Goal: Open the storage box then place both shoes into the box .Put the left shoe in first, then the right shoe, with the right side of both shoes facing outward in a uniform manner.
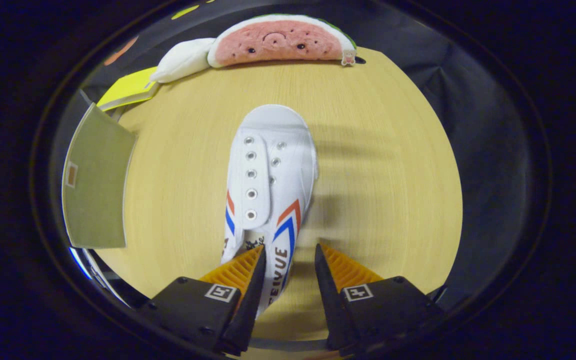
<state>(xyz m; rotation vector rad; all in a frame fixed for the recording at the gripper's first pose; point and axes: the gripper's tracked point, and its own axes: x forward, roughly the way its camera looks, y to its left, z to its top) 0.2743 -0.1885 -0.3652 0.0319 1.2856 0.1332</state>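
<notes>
Gripper [289,252]: fingers parted, gripping nothing; shoe's heel side wall sits between them, seemingly untouched.
Shoe [270,170]: mid-table, toe pointing away.
Table [383,165]: bare right of shoe.
Box flap [97,182]: left edge.

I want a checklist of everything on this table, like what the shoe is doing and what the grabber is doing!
Surface: wooden table, light grain.
Job's things: one white shoe with red and blue stripes, toe pointing away, heel between the fingers. Storage box lid stands open beside the shoe.
Clutter: watermelon plush and white cushion at the far edge; yellow book near the lid.
Grippers: gripper open, one finger over the shoe's heel, the other off to its side.
Cables: nothing seen.
Surroundings: black cloth wall.
</notes>
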